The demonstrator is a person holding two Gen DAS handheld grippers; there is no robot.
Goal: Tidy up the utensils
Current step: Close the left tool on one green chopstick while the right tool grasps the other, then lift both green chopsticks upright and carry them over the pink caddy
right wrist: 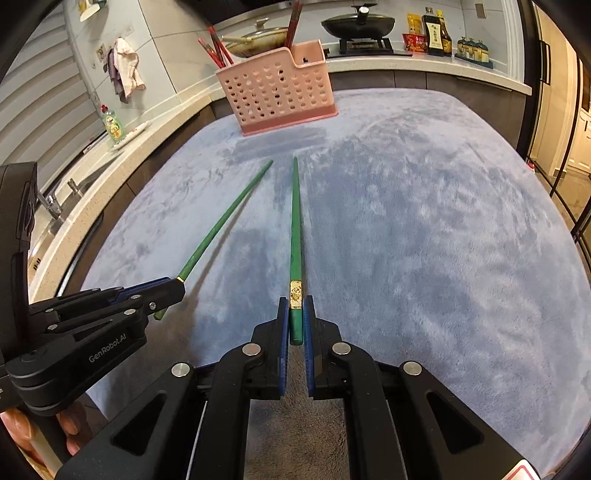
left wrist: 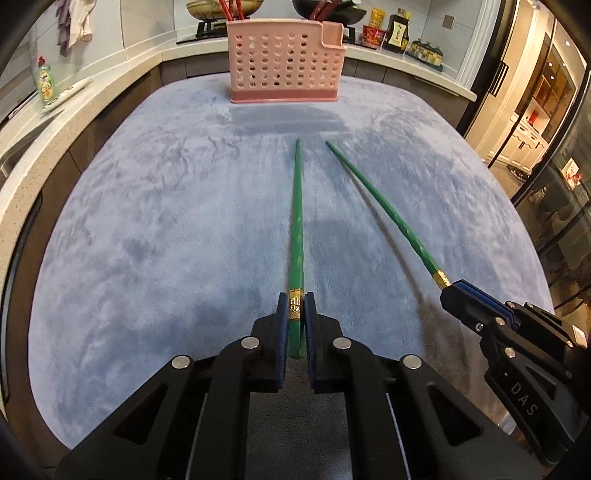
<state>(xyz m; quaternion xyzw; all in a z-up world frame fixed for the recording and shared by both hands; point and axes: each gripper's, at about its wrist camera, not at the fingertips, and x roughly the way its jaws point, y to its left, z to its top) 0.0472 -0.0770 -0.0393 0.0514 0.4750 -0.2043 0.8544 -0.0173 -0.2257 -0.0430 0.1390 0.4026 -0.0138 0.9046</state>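
Note:
Two green chopsticks with gold bands are held, one in each gripper, tips pointing toward a pink perforated utensil holder [left wrist: 284, 61] [right wrist: 277, 94] at the far end of the blue-grey cloth [left wrist: 166, 221] [right wrist: 424, 240]. My left gripper [left wrist: 295, 301] is shut on one chopstick [left wrist: 296, 221], pads clamped at its gold band. My right gripper [right wrist: 295, 302] is shut on the other chopstick [right wrist: 295, 221]. Each view also shows the other gripper: the right one [left wrist: 452, 290] with its chopstick [left wrist: 376, 201], the left one [right wrist: 177, 286] with its chopstick [right wrist: 225, 221]. Red chopsticks [right wrist: 216, 46] stand in the holder.
A pale counter [left wrist: 48, 136] curves around the cloth-covered table. On it are a green dish-soap bottle [left wrist: 45, 81], pans on a stove [right wrist: 356, 22], and sauce bottles [right wrist: 436, 31]. A sink tap [right wrist: 51, 203] is at the left. Glass doors stand at the right.

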